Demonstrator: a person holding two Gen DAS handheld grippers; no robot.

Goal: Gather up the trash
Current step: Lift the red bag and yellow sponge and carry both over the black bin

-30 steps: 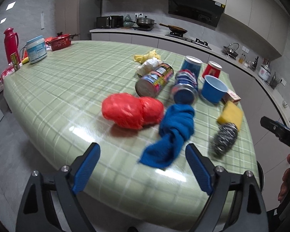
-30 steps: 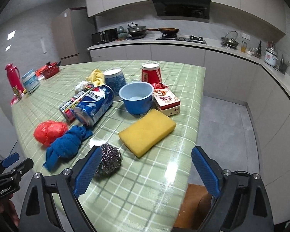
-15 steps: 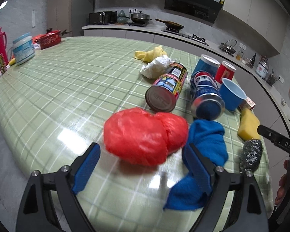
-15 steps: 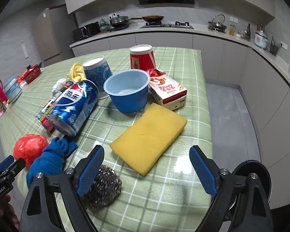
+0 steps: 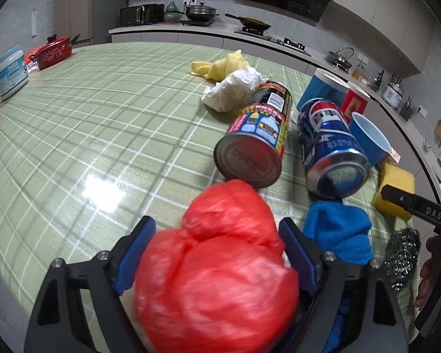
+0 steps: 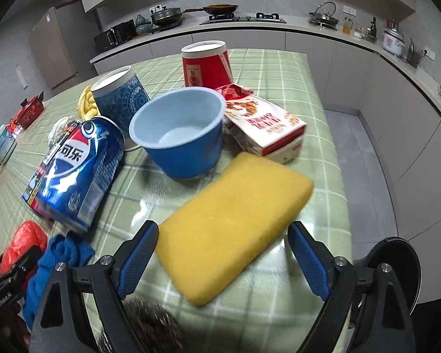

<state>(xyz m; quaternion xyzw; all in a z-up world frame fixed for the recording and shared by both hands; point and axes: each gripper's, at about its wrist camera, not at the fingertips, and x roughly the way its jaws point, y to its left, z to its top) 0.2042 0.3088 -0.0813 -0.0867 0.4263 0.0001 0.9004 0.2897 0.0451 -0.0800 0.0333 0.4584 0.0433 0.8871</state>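
In the lower centre of the left wrist view, the left gripper (image 5: 217,253) stood with its blue pads (image 5: 136,253) spread wide on either side of the crumpled red plastic bag (image 5: 220,270), which filled the gap between them; whether the pads pressed the bag cannot be told. The bag lay on the green checked table (image 5: 103,123), with the blue cloth (image 5: 336,235) just beside it at right. Above it lay a tin can (image 5: 255,144) and a Pepsi can (image 5: 329,144), both on their sides, with white crumpled paper (image 5: 235,88) beyond. In the lower half of the right wrist view, the right gripper (image 6: 220,259) was wide open and held nothing; the yellow sponge (image 6: 235,226) lay between its pads, a steel scourer (image 6: 150,326) at bottom, and a blue bowl (image 6: 182,135) and snack box (image 6: 264,123) above.
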